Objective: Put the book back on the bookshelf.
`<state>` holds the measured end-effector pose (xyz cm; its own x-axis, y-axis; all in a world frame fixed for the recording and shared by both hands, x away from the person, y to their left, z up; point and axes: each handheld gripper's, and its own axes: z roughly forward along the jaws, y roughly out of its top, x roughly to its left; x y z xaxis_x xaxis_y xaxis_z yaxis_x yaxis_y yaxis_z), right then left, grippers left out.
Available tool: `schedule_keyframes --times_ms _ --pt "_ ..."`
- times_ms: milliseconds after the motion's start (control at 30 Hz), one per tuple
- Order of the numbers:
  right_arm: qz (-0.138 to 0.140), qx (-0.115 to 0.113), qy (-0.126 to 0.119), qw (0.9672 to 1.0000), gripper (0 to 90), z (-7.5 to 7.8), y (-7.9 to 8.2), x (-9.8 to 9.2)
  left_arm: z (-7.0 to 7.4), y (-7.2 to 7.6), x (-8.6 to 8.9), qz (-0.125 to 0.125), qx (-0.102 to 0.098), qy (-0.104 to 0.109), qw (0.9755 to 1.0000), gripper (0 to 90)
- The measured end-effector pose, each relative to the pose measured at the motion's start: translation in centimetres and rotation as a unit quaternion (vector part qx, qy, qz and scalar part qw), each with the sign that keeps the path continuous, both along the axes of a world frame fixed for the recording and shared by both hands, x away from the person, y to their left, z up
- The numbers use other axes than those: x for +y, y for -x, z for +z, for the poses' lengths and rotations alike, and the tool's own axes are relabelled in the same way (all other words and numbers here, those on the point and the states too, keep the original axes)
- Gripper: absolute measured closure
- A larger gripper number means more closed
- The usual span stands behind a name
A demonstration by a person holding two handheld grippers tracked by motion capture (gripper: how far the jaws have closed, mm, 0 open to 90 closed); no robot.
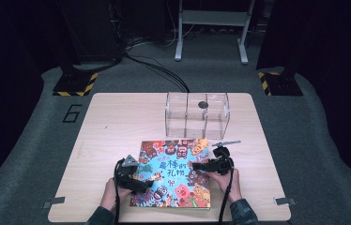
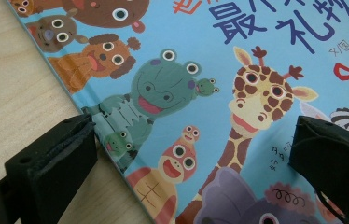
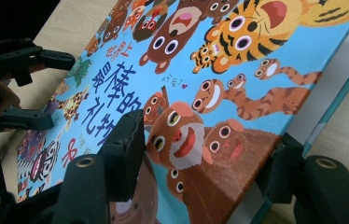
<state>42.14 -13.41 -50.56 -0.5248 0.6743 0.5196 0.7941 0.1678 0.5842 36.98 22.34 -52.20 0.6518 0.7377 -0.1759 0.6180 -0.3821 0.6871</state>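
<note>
Black jaws of right gripper (image 3: 200, 154) nearest the lens, straddling right edge of picture book (image 3: 219, 93): one jaw over front cover, other at the outer edge beside the pages; cover looks lifted off the white page block there. Partly closed, but can't tell if pads actually press on cover. Book flat on wooden table (image 1: 108, 122), near front edge, long axis roughly left-right, just in front of clear plastic box (image 1: 197, 115). Left gripper (image 2: 191, 154) hovers at book's left edge, jaws wide apart, released, one over bare wood, other over cover, nothing pinched. Judgement: opening move turns on right jaws being on free edge, spine toward left gripper; right hand nearer the job. High view gives both hands (image 1: 117, 187) and box; right gripper view alone gives raised cover edge and left gripper farther off.
</note>
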Motion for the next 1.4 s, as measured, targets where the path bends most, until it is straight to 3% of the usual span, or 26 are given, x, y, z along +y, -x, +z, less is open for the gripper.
schedule_keyframes --times_ms 300,333,400,567,733,900,1000,1067,1200,1267,1400 --pt "-0.009 -0.013 -0.011 0.9998 44.5 0.4 1.0 -0.1 0.0 0.2 0.3 -0.003 0.003 0.009 0.9999 0.9" --pt "-0.012 -0.013 -0.021 0.9996 47.3 0.5 0.8 -0.2 0.0 0.2 0.5 -0.004 0.011 0.023 0.9997 1.0" --pt "-0.013 -0.008 -0.032 0.9994 48.4 0.7 0.7 -0.1 0.0 0.1 0.5 -0.004 0.012 0.026 0.9996 1.0" --pt "-0.009 -0.01 -0.03 0.9994 47.4 0.6 -0.1 0.9 0.0 0.1 0.6 -0.007 0.011 0.026 0.9996 1.1" --pt "-0.011 -0.007 -0.044 0.9989 49.9 0.2 -0.2 0.6 0.1 0.0 0.6 -0.013 0.008 0.012 0.9998 0.9" --pt "-0.009 -0.011 -0.048 0.9987 51.0 0.1 -0.2 0.6 0.1 0.0 0.4 0.011 0.011 0.02 0.9997 0.8" --pt "-0.005 -0.021 -0.054 0.9983 52.2 0.1 -0.2 0.4 0.2 -0.1 0.8 0.034 0.015 0.012 0.9992 0.9" --pt "-0.004 -0.022 -0.054 0.9983 52.4 0.2 -0.1 0.5 0.2 -0.1 1.0 0.044 0.019 0.018 0.9987 0.6" --pt "0.0 -0.037 -0.054 0.9979 52.5 0.4 0.0 0.5 0.3 -0.3 1.3 0.042 0.021 0.013 0.9988 0.3" --pt "0.007 -0.058 -0.052 0.9969 52.7 0.6 0.2 0.5 0.4 -0.4 1.4 0.035 0.029 0.01 0.9989 0.2" --pt "0.009 -0.065 -0.049 0.9966 52.8 1.1 0.5 0.7 0.4 -0.6 1.2 0.039 0.028 0.015 0.9987 0.2"
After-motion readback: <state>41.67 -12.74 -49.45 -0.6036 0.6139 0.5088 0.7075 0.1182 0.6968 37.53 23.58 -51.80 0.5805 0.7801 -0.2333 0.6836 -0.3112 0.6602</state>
